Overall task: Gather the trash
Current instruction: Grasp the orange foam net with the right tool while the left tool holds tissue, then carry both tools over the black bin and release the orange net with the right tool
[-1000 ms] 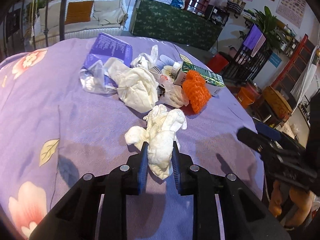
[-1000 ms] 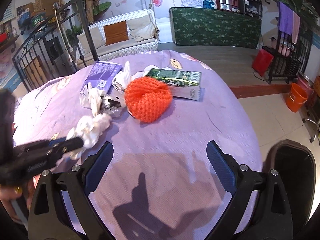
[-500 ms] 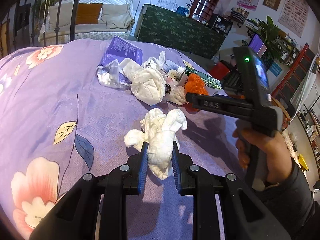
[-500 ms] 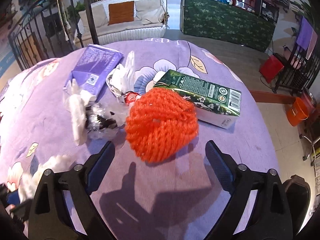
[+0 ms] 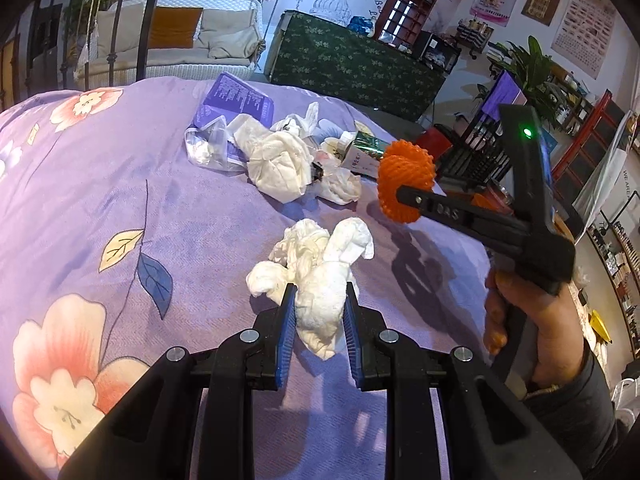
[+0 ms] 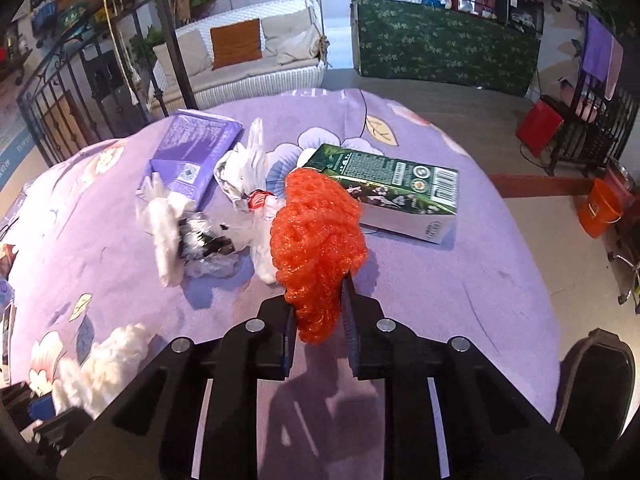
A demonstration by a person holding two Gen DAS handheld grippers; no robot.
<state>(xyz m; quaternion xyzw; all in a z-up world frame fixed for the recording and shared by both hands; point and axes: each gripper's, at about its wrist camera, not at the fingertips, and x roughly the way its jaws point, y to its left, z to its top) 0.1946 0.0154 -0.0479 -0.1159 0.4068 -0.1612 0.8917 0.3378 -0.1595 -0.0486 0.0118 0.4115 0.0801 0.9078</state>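
Note:
A crumpled white tissue [image 5: 320, 280] is pinched between the blue pads of my left gripper [image 5: 319, 304], which is shut on it just above the purple flowered tablecloth [image 5: 120, 184]. My right gripper [image 6: 319, 300] is shut on an orange foam net [image 6: 316, 236], squeezing its near end. From the left wrist view the right gripper [image 5: 404, 196] reaches in from the right with the orange foam net [image 5: 404, 176] at its tip. Beyond lie a green carton [image 6: 392, 196], a purple packet [image 6: 196, 148], more white tissues [image 5: 280, 164] and clear wrappers [image 6: 208, 248].
A person's hand [image 5: 532, 320] in a dark sleeve holds the right gripper's handle. A black bin [image 6: 596, 384] stands on the floor past the table's right edge. An orange bucket [image 6: 600, 208], a red bag [image 6: 540, 126] and a white sofa [image 6: 248, 64] stand farther off.
My right gripper moved forward over the orange foam net and its jaws came together on it. The left gripper kept its hold on the white tissue and barely shifted.

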